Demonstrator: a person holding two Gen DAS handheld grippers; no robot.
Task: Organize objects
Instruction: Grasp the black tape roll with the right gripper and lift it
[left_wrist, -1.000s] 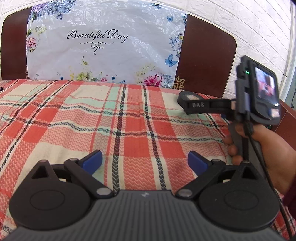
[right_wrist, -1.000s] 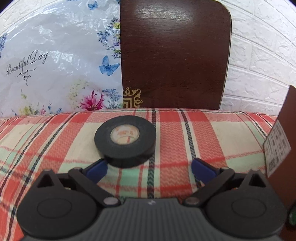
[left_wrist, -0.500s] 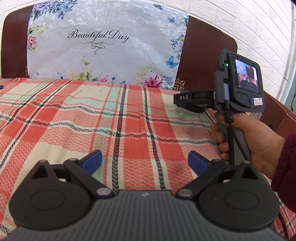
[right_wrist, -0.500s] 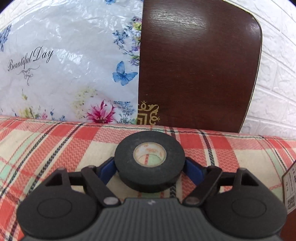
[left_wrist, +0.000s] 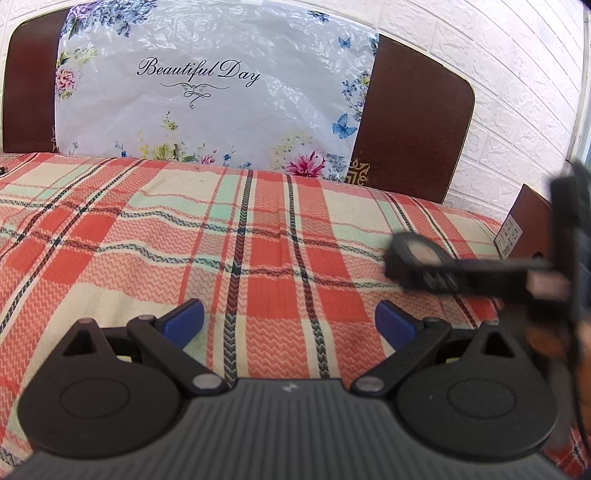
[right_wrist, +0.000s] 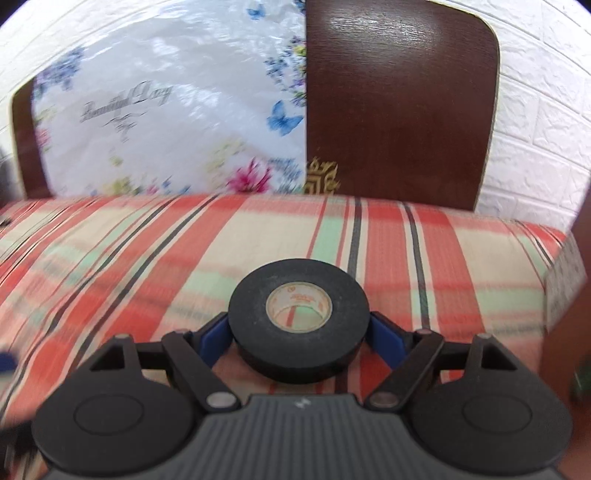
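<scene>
Right wrist view: right gripper (right_wrist: 299, 334) jaws clenched on black tape roll (right_wrist: 298, 317), placement pending; left gripper (left_wrist: 290, 319) jaws released, empty.

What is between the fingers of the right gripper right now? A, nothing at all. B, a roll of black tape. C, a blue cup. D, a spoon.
B: in the right wrist view the right gripper has its blue pads pressed against both sides of the roll of black tape.

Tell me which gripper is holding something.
The right gripper: it clamps the black tape roll. The left gripper stands open over the plaid cloth.
</scene>
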